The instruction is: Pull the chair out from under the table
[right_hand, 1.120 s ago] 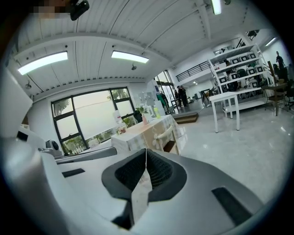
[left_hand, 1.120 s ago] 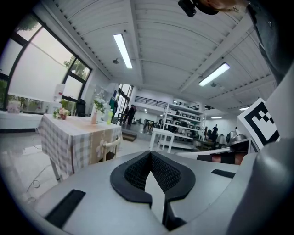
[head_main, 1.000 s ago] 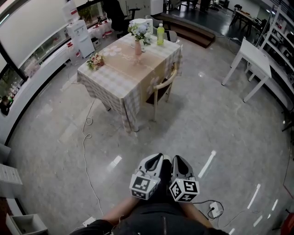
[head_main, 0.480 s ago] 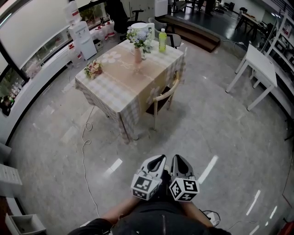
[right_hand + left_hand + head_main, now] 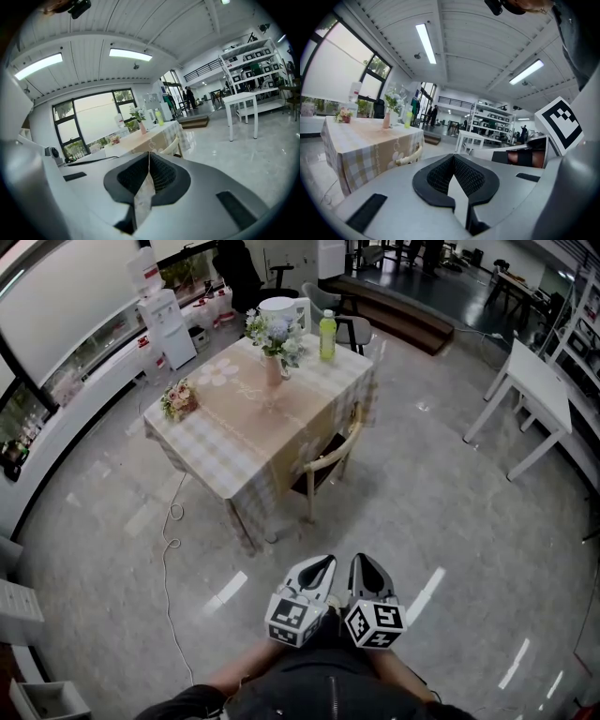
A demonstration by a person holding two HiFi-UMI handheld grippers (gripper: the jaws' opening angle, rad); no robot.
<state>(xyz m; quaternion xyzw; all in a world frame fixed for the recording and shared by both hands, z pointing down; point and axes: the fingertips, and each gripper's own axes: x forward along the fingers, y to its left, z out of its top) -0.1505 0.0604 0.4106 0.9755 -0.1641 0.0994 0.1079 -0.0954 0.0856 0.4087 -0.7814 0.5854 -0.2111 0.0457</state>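
Observation:
A pale wooden chair (image 5: 328,465) is tucked under the right side of a table (image 5: 216,442) covered with a checked cloth. Only its curved backrest (image 5: 408,156) and part of the seat show. The backrest (image 5: 171,146) also appears in the right gripper view. My left gripper (image 5: 322,564) and right gripper (image 5: 362,563) are held side by side close to my body, well short of the chair, over bare floor. Both are shut with nothing between their jaws.
On the table stand a vase of flowers (image 5: 273,343), a green bottle (image 5: 326,311) and a small bouquet (image 5: 175,397). A white cable (image 5: 170,549) trails on the floor at the left. A white table (image 5: 541,395) stands at the right, a water dispenser (image 5: 165,315) at the far left.
The table and chair have come closer and lower in the head view as I moved toward them. Both grippers keep their place in front of my body, still shut.

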